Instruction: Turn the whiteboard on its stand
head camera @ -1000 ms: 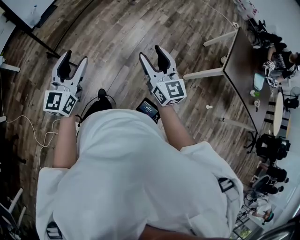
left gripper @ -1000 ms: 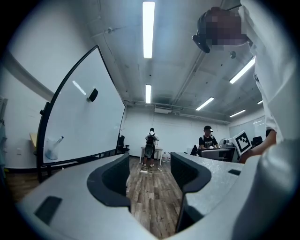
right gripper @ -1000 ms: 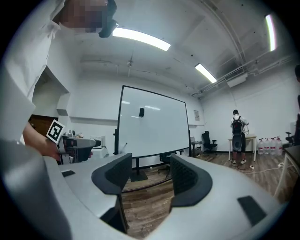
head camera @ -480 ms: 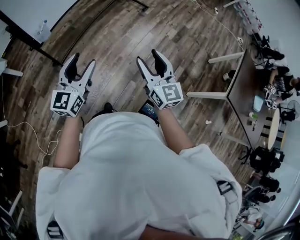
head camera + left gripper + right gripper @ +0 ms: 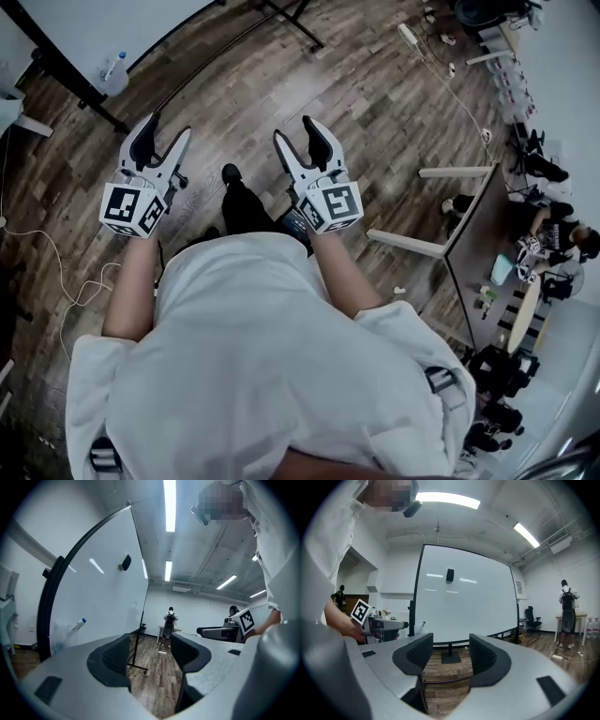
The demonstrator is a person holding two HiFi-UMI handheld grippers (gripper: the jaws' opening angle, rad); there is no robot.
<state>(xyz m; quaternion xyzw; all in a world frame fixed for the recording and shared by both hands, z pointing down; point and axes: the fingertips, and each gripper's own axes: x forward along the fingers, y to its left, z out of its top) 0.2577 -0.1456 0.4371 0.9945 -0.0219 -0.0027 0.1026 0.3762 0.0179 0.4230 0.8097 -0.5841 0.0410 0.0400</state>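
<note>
i've carried my left gripper (image 5: 167, 129) and right gripper (image 5: 296, 129) nearer the whiteboard (image 5: 464, 592), and my shoe (image 5: 231, 174) has stepped out between them toward the whiteboard.

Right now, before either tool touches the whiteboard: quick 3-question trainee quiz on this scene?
1. True or false: the right tool is shut on the whiteboard.
2. The left tool: what sits between its jaws? A) a marker B) nothing C) a cloth
3. Fill in: the ___ tool's view faces the whiteboard almost square-on.

Key: 1 false, its jaws stand apart, short of the board. 2 B. 3 right.
</note>
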